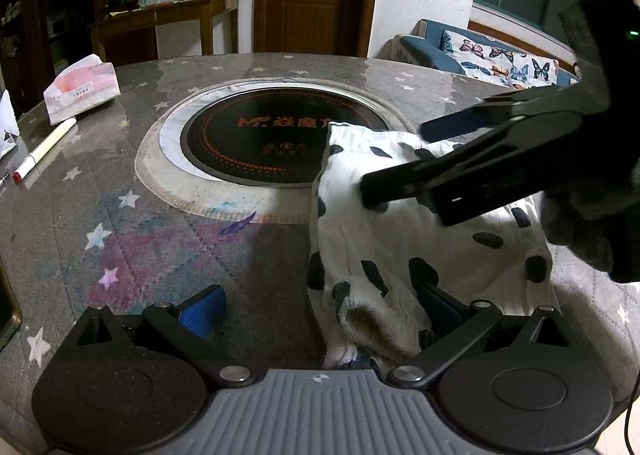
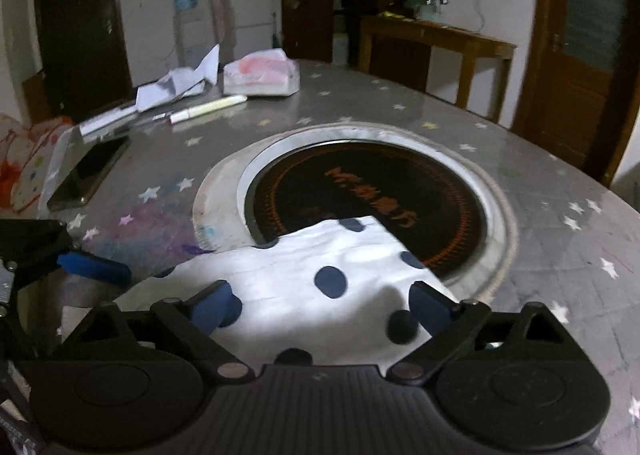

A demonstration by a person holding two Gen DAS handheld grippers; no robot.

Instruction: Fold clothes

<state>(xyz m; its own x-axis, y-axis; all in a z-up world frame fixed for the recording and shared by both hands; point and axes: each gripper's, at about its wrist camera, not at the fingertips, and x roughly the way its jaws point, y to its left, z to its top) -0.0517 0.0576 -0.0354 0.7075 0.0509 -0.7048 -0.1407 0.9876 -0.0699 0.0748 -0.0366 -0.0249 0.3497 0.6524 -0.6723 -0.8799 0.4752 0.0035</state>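
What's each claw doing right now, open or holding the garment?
Left claw: open, spotted garment lying between the fingers, not pinched.
Right claw: open, over the garment, holding nothing.

The black round cooktop [image 1: 256, 143] set into the table bears an orange logo that reads "M" followed by Chinese characters, the last of them hidden under the spotted cloth [image 1: 400, 223]; below it sit small warning triangles and a line of tiny characters too small to read. In the right wrist view the same orange logo on the cooktop is blurred and cannot be read. The tissue pack [image 1: 82, 89] carries a red line of small Latin capitals and a few Chinese characters, too small to make out with certainty.
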